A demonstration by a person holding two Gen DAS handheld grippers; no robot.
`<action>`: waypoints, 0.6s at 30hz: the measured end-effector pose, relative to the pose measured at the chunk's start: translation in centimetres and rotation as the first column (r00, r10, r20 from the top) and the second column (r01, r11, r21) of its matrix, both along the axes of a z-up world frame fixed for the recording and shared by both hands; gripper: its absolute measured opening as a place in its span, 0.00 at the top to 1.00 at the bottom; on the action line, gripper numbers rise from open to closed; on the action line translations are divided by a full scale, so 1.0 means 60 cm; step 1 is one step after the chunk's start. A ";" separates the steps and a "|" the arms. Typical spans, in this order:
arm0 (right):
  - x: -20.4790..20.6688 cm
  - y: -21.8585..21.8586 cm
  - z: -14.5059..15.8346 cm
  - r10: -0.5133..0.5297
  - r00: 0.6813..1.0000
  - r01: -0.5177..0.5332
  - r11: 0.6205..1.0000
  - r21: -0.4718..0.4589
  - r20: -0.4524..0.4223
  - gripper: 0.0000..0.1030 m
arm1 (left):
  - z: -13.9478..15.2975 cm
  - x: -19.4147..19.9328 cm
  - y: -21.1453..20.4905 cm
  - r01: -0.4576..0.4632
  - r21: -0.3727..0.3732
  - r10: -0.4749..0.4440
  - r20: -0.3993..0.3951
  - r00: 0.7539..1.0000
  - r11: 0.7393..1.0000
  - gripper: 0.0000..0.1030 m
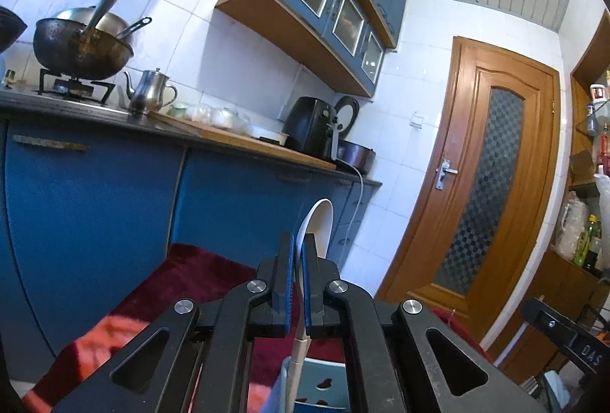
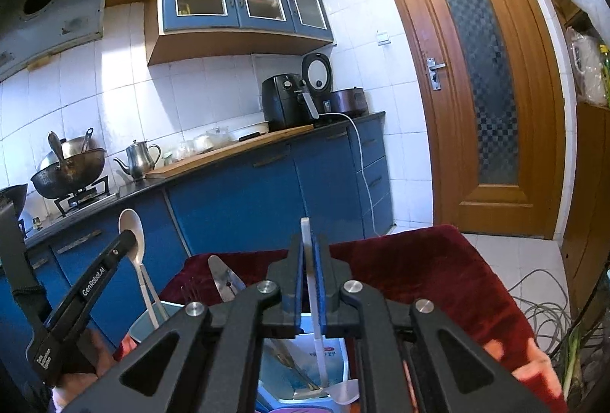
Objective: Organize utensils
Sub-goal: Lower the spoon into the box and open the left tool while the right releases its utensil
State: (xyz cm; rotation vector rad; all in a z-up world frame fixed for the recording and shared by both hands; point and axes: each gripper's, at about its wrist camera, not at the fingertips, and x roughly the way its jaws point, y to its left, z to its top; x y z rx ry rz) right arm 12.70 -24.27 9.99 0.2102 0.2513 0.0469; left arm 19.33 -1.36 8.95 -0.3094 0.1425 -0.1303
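White plastic is pinched in both pairs of jaws; the left gripper (image 1: 298, 262) is clamped on a white spoon (image 1: 320, 222), bowl upward, and the right gripper (image 2: 309, 260) holds the flat handle of a white ladle (image 2: 345, 390), whose bowl hangs in a white container (image 2: 335, 348); that grip looks slight, so the ladle could slide or tip; the spoon could knock the pale blue cup (image 2: 152, 321). Only the right view shows both containers on the red cloth (image 2: 438, 275), the steel utensil (image 2: 225, 279) and the left gripper from outside; the left view shows mostly the stove-side wok (image 1: 82, 47).
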 end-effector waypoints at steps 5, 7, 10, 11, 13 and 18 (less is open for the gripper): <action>-0.002 -0.005 -0.003 -0.003 1.000 0.003 1.000 0.021 0.013 0.72 | 0.002 -0.004 0.000 0.023 0.000 -0.023 -0.026 0.999 1.000 0.86; -0.006 -0.006 -0.001 0.002 1.000 -0.003 1.000 0.027 0.025 0.72 | 0.006 -0.006 0.003 0.030 -0.004 -0.030 -0.044 0.999 1.000 0.84; -0.011 -0.003 0.002 0.007 0.999 -0.008 1.000 0.019 0.040 0.72 | 0.014 -0.012 0.007 0.032 -0.002 -0.032 -0.062 0.998 0.999 0.82; -0.012 -0.003 0.004 0.010 0.999 -0.011 1.000 0.018 0.042 0.72 | 0.018 -0.016 0.009 0.035 0.001 -0.034 -0.069 0.997 0.999 0.80; -0.017 -0.002 0.007 0.019 0.999 -0.020 1.000 0.023 0.044 0.72 | 0.023 -0.023 0.015 0.037 0.000 -0.037 -0.076 0.996 0.999 0.79; -0.038 0.003 0.018 0.033 0.999 -0.034 0.999 0.025 0.043 0.72 | 0.037 -0.055 0.029 0.044 0.010 -0.042 -0.100 0.994 0.999 0.78</action>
